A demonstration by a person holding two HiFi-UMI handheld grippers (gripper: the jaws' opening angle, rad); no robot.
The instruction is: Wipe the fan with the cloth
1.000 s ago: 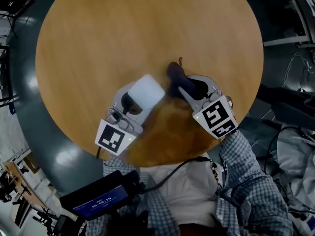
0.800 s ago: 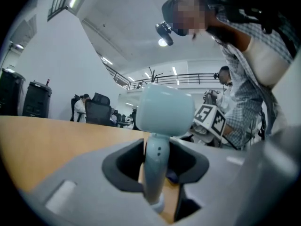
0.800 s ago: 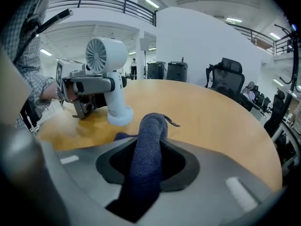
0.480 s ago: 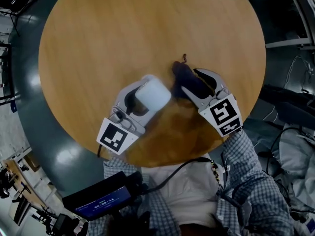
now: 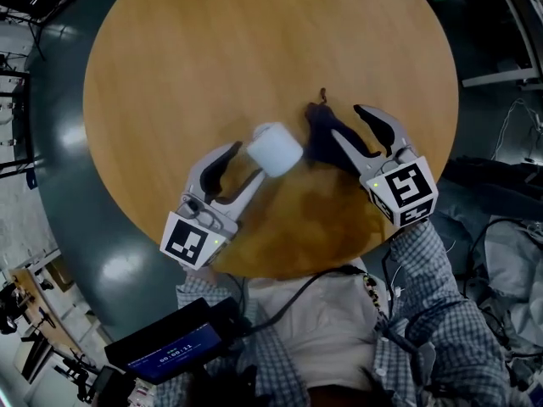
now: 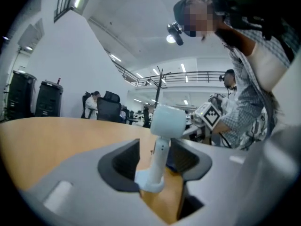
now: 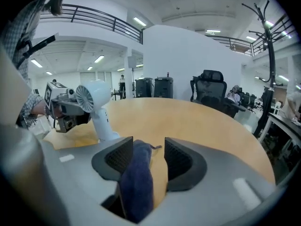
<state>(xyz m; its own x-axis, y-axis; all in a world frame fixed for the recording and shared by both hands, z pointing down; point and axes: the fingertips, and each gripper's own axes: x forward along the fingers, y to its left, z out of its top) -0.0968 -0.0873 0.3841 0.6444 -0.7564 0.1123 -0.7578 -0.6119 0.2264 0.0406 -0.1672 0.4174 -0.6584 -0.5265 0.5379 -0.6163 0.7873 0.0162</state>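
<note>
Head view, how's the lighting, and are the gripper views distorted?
Head view: dim, with a shadow over the near edge of the round wooden table. Left gripper view: fisheye-bent, small white fan slightly soft. Right gripper view: fisheye-bent, dark blue cloth blurred up close.

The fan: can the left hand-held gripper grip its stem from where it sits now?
Probably yes. The fan stands upright with its stem between the jaws of the left hand-held gripper, which have just been opening and are not pressing it; nothing else is in the gap.

You have the small white fan [image 5: 275, 149] standing on the round wooden surface [image 5: 254, 49], with the dark blue cloth [image 5: 322, 138] just right of it.
</note>
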